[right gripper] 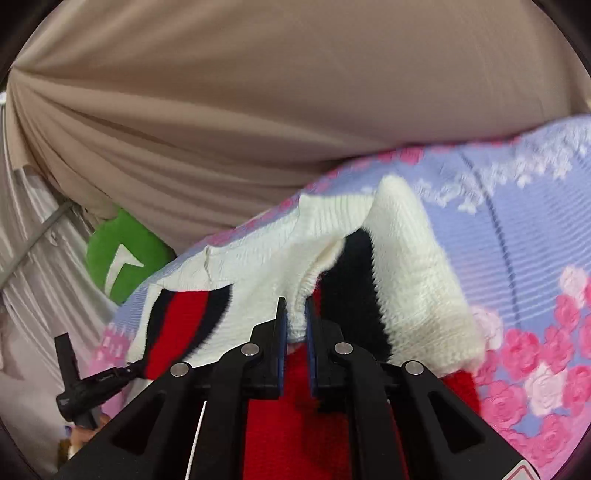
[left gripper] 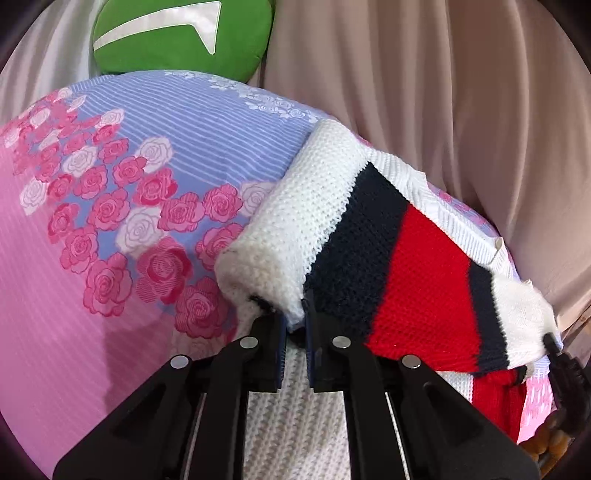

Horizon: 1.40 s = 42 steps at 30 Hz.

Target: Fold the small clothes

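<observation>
Left wrist view: my left gripper (left gripper: 294,314) has its black fingers pressed together on a white edge of the small knitted sweater (left gripper: 373,236), a white garment crossed by navy and red stripes. The pinched fabric bunches between the blue pads, and a white knitted sleeve (left gripper: 280,225) curls into a roll just above and to the left of the fingertips. The sweater lies partly lifted over the bedsheet (left gripper: 110,184), a lilac and pink striped cloth printed with pink and white roses; more white knit passes beneath the gripper body. At the far right edge of this view, my right gripper (left gripper: 552,343) appears as a dark tip touching the sweater's white corner. A round green cushion with a white mark (left gripper: 181,35) rests beyond the sheet, against draped beige curtain fabric (left gripper: 443,110). Right wrist view: my right gripper (right gripper: 295,314) is likewise clamped on a fold of white ribbed knit, with the red stripe spread below its fingers and the navy band rising to the right. The left gripper (right gripper: 122,371) shows at lower left, its tip meeting the striped end of the sweater; whether its fingers are together cannot be told from this angle.
</observation>
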### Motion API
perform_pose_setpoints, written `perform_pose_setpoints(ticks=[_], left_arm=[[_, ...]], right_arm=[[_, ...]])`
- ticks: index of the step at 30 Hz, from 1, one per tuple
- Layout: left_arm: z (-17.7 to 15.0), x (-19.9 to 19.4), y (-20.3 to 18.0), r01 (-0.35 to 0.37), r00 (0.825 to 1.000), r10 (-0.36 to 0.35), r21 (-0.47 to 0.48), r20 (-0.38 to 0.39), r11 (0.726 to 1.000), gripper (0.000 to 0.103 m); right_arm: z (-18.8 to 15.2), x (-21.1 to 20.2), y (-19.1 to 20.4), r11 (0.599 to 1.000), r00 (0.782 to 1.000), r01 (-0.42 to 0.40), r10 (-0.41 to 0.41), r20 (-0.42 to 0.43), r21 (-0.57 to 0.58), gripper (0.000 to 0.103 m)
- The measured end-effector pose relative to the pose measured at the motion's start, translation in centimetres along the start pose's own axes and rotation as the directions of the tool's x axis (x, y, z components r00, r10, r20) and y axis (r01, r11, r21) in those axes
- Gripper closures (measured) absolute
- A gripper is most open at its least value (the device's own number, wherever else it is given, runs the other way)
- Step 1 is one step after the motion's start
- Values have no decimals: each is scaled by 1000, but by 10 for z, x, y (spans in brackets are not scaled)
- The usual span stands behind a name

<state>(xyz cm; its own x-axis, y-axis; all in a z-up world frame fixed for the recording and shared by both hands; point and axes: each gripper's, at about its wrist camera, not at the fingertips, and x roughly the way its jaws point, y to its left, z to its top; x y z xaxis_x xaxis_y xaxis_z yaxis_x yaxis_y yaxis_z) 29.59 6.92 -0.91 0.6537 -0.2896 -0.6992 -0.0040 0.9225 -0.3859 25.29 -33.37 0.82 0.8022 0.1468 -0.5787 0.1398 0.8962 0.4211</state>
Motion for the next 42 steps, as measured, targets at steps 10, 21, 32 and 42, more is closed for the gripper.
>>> perform_pose_setpoints(ticks=[10,21,32,42], left_arm=[[-5,-1,-5,-27,999,24,55,43,998,89],[5,-12,5,-41,998,41,3,58,999,85],[-9,-6,-5,-125,990,118,90,77,988,85],[-73,-103,34,12,1000,-15,149,15,989,25]], right_arm=[[-13,-28,1,999,999,-21,22,-33,45,81],[-6,4,39,996,998,-22,17,-53,-86,94],[-8,26,-12,995,992,96,-95,-81,5,93],[-130,-155,-34,992,994,95,-99,-43,-82,41]])
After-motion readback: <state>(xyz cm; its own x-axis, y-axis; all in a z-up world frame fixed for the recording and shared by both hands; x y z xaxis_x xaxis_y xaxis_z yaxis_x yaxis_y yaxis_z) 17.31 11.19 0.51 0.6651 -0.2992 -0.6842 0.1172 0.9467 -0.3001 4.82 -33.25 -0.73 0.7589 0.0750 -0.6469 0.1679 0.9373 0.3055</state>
